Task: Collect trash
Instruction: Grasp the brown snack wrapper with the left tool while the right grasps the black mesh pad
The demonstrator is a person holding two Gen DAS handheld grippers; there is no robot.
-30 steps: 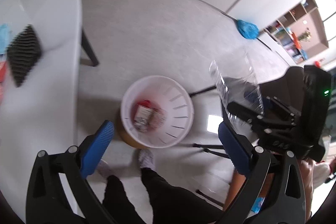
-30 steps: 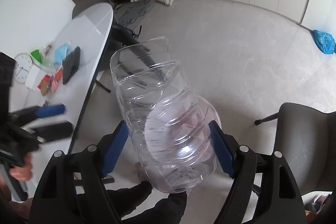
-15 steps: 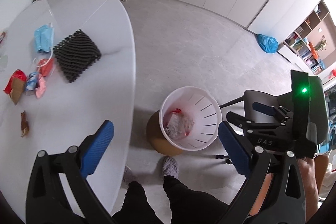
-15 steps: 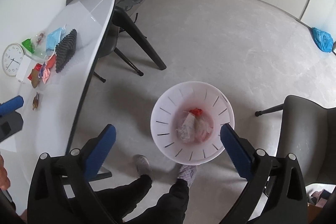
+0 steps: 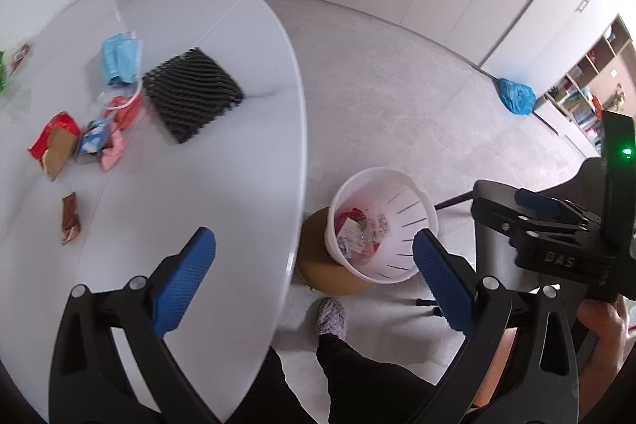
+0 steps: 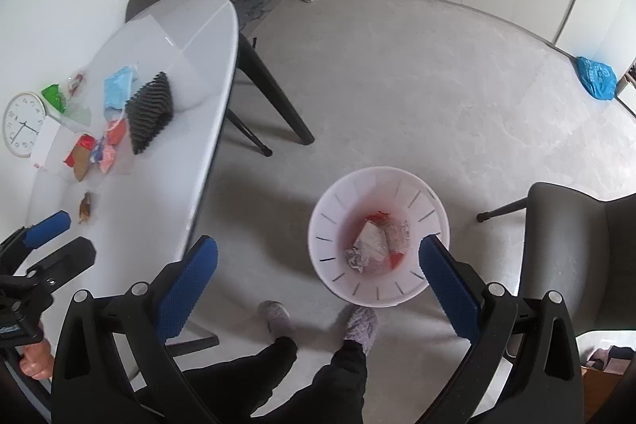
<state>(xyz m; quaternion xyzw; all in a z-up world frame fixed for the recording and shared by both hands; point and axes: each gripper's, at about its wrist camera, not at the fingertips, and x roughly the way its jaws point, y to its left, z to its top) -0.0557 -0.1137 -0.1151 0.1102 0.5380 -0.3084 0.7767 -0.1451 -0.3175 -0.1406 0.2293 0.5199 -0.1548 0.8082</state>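
Both hand-held grippers are empty right now. The left hand-held gripper (image 5: 314,265) has its blue pads spread wide, hanging over the desk (image 5: 167,209) edge at the bottom of the frame, and the right hand-held gripper (image 6: 318,271) is spread the same way above the white bin (image 6: 379,237) in the lower middle of its view.

Remaining trash is clustered on the left side of the desk: a blue face mask (image 5: 121,58), a red and brown snack wrapper (image 5: 55,146), some small pink and blue wrappers (image 5: 101,146) and a lone brown wrapper (image 5: 70,219) nearest the front edge.

My guess is the next step is another pickup. I'd go for the lone brown wrapper first, since it lies well apart from the pile. It's flat, so come in low and pinch an edge instead of pressing straight down.

Stuff to watch: the black ribbed mat (image 5: 192,94) sits just beside the wrappers and may not be trash. In the right view, a wall clock (image 6: 23,124) and a white box (image 6: 47,142) sit at the far left. A grey chair (image 6: 576,249) stands near the bin on the right.
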